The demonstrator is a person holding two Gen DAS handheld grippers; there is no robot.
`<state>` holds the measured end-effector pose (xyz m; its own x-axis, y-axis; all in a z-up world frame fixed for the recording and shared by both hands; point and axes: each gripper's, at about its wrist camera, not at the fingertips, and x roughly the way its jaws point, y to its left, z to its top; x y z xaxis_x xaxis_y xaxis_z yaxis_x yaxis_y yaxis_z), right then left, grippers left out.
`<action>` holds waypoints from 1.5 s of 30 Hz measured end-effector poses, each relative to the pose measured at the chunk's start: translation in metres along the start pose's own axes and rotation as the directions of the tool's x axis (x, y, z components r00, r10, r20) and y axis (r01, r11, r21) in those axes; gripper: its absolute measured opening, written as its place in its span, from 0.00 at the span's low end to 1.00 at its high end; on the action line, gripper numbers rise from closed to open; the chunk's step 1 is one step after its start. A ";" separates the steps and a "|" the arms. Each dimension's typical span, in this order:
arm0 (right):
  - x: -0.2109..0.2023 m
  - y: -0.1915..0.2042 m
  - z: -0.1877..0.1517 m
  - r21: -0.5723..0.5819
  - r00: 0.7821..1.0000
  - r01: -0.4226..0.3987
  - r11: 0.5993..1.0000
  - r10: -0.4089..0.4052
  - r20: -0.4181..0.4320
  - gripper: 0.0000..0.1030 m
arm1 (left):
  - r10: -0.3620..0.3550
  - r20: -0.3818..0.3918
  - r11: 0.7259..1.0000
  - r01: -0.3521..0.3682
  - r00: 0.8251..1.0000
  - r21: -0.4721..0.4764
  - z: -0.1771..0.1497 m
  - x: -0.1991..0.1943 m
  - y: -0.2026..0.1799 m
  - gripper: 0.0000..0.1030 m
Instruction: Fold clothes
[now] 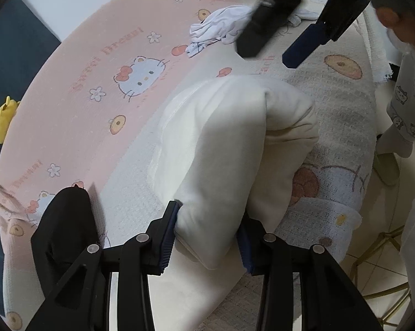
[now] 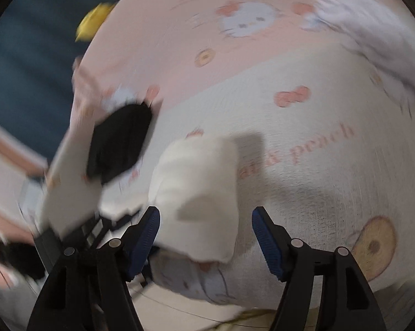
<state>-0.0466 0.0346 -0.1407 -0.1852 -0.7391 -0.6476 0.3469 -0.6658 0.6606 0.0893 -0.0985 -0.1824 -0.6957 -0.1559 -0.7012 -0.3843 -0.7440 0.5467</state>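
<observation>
A cream garment [image 1: 235, 143], folded into a thick bundle, rests on the pink and cream cartoon-print blanket [image 1: 102, 63]. My left gripper [image 1: 207, 244] is shut on the bundle's near end, which bulges between the blue pads. My right gripper [image 1: 273, 47] hovers above the far side of the bundle, its fingers apart. The right wrist view is motion-blurred. There my right gripper [image 2: 206, 238] stands open above the cream garment [image 2: 199, 187], its pads not pressing on the cloth. The black frame of my left gripper shows at the lower left.
A black folded garment [image 1: 64, 220] lies at the blanket's left edge, also visible as a black garment [image 2: 119, 143]. A crumpled white garment [image 1: 221, 24] lies farther back. A yellow plush [image 1: 2, 121] sits off the bed at left. A person's printed trouser leg [image 1: 406, 104] and a gold wire frame [image 1: 378, 278] are at right.
</observation>
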 end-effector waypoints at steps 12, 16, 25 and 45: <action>0.044 -0.040 -0.002 0.400 0.979 -0.181 0.898 0.201 -0.009 0.63 | 0.049 0.020 0.998 -0.048 0.999 -0.032 -0.004 -0.007 0.002 0.35; 0.045 -0.032 0.002 0.363 0.987 -0.142 0.921 0.160 -0.018 0.57 | 0.100 0.048 0.995 -0.100 0.994 -0.007 -0.005 -0.020 0.000 0.33; 0.047 0.007 0.005 0.113 0.995 0.063 0.992 -0.055 -0.079 0.54 | 0.099 -0.051 0.995 -0.099 0.994 -0.002 -0.015 -0.003 -0.001 0.33; 0.054 0.006 0.008 0.103 0.988 0.115 0.988 -0.103 -0.113 0.55 | -0.085 -0.095 0.891 0.032 0.992 -0.453 -0.029 -0.072 0.067 0.36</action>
<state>-0.0619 -0.0101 -0.1692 -0.1146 -0.6502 -0.7511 0.2267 -0.7532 0.6175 0.1313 -0.1559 -0.1083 -0.5997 -0.1536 -0.7853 -0.0899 -0.9623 0.2568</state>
